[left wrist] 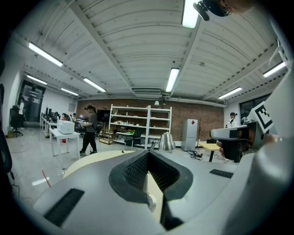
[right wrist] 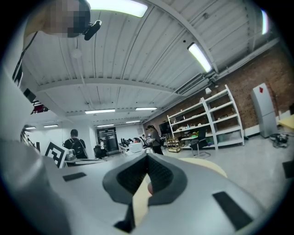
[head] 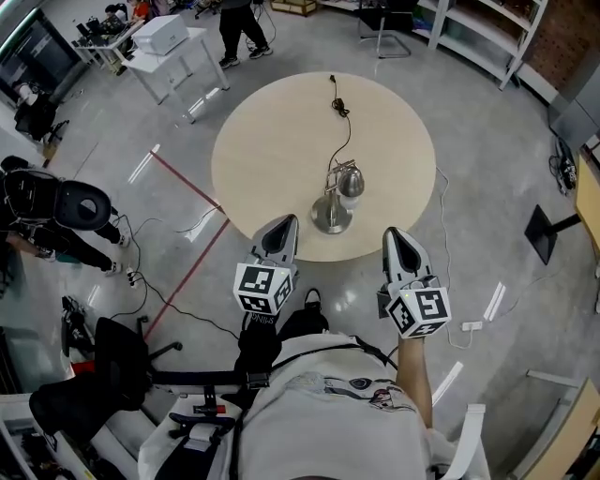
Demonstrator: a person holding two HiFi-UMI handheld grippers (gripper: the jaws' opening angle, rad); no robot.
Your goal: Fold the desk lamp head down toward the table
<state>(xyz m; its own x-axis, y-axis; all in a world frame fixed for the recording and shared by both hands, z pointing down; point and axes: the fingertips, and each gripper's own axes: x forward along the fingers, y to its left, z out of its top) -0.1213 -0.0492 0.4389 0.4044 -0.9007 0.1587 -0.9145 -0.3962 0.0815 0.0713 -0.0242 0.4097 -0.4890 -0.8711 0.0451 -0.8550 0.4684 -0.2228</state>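
**Kid:** Is the lamp (head: 337, 195) folding down yet?

**Friend:** No. It is standing on the round counter (head: 272, 141), close to the near edge. I think its head (head: 351, 184) is still sitting up high. Nothing is touching it.

**Kid:** What are the grippers doing?

**Friend:** The left gripper (head: 281, 230) and the right gripper (head: 396, 242) are hanging in the air on this side of the counter. One is on each side of the lamp, and both are apart from it. Both are holding their jaws pressed together, with nothing between them.

**Kid:** So what is left?

**Friend:** Nearly all of it, I am guessing. A gripper is going to have to reach the head and push it down toward the counter.

**Kid:** Is anything getting in the way?

**Friend:** Not much. The cord (head: 343, 131) is running from the lamp to the far side of the counter, so it is lying out of the path. The base (head: 331, 218) might be sliding if only the head is getting pushed.

**Kid:** What else is around?

**Friend:** A small white counter (head: 178, 52) is standing far off, and a person (head: 240, 26) is standing near it. Shelves (head: 473, 33) are lining the far side of the room.
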